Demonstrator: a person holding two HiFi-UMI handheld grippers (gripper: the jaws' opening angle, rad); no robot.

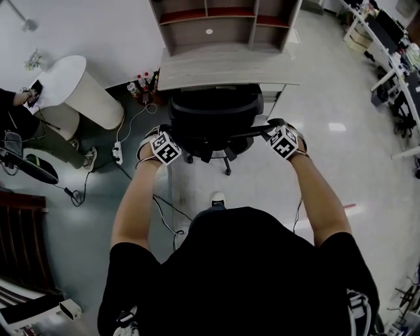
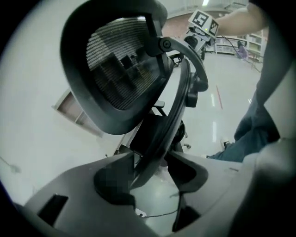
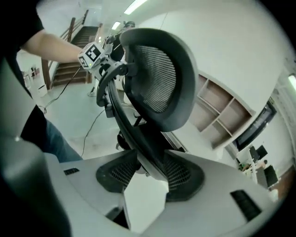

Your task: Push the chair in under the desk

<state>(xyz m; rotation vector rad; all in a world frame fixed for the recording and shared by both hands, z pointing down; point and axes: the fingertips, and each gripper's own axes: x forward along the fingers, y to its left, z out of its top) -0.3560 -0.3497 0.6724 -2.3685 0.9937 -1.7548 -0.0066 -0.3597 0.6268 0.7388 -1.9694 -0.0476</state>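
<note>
Light: bright and even, from overhead; ceiling strip lamps (image 3: pixel 134 6) show in my right gripper view.
Glare: a white patch on the glossy floor (image 1: pixel 336 126) to the right of the chair (image 1: pixel 213 118), with softer sheen around it.
Shadows: faint, pooling under the chair and the desk (image 1: pixel 226 65).
Dark items: my black shirt (image 1: pixel 243 275) and the chair seat read almost without detail.
Distortion: strong fisheye in all three views. Both gripper views sit in a round frame with black corners, and the shelves (image 3: pixel 217 111) bow.
Focus: the chair's mesh back is sharp. The grey shells of my left gripper (image 2: pixel 152 180) and right gripper (image 3: pixel 148 169), close to the lens, are soft.
</note>
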